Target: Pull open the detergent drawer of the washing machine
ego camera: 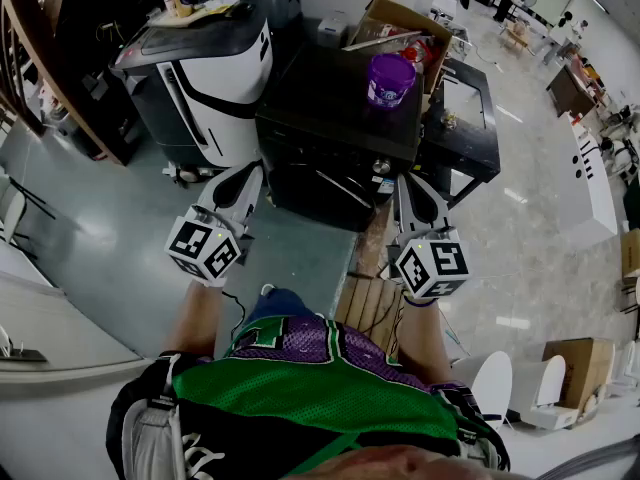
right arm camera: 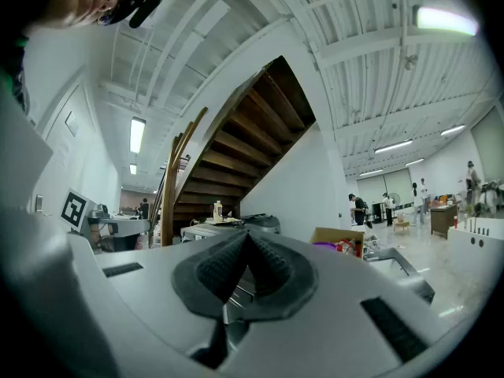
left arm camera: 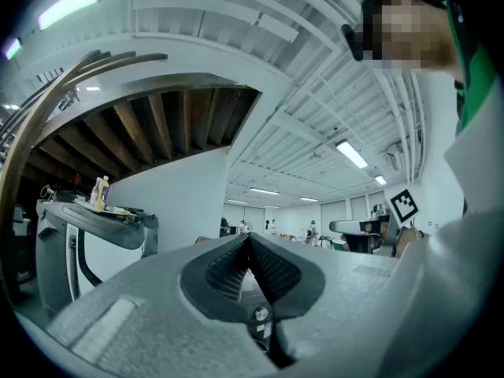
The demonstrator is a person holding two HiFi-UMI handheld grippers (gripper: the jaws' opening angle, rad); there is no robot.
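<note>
the black washing machine sits at 12 o'clock with a purple tub on top. its drawer is too dark to pick out. the left gripper and right gripper hang near its front, jaws clenched on nothing.

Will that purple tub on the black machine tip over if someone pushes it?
Probably not: the purple tub looks squat and stands upright on the machine, whose top is flat, so it would likely slide. Its plastic-looking wall seems stiff, not fragile.
</note>
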